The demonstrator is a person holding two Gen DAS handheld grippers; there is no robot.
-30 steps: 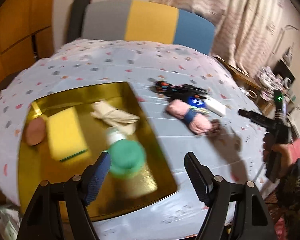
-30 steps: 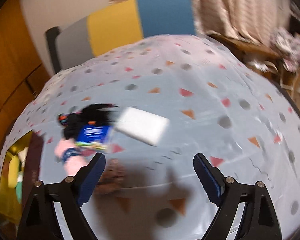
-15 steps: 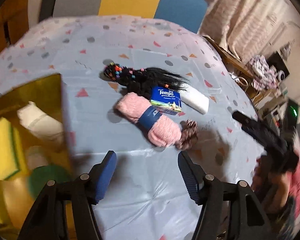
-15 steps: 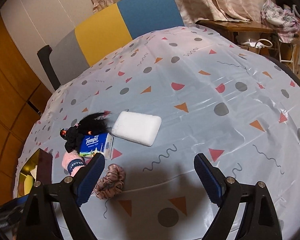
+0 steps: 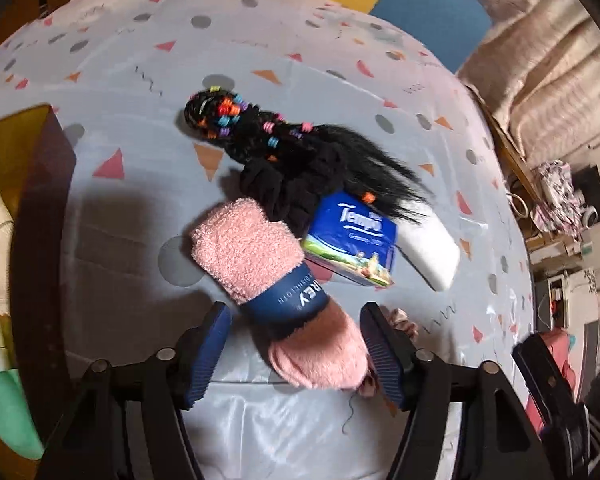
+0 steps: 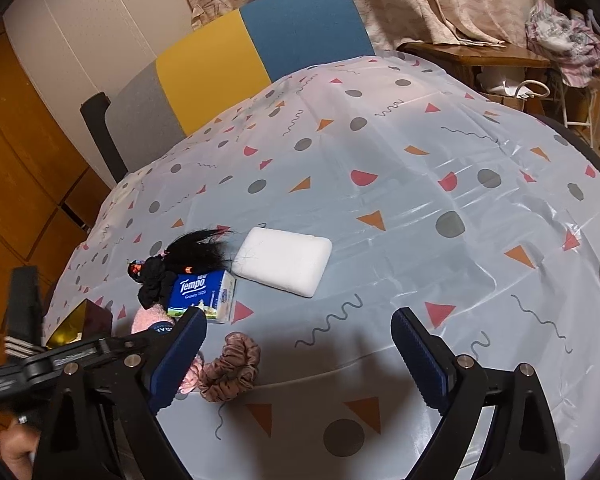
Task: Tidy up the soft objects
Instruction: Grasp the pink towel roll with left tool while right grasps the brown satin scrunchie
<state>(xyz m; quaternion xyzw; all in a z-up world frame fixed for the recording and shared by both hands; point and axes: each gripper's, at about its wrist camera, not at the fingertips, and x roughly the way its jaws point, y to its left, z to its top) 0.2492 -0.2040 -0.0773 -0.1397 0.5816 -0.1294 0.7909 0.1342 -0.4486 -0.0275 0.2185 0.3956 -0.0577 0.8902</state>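
Left gripper (image 5: 294, 350), jaws spread and just widened, straddles the near end of the banded pink towel roll (image 5: 274, 284) without pinching it, aligned for a grasp; right gripper (image 6: 298, 358) hangs spread and empty above the tablecloth (image 6: 420, 184).

White lettering reading "Tempo" runs across the blue rectangular tissue packet (image 5: 350, 240), with "Germany 1929" beneath it in the right wrist view. Beside the packet, the navy paper band (image 5: 296, 300) around the rolled pink towel shows "REY".
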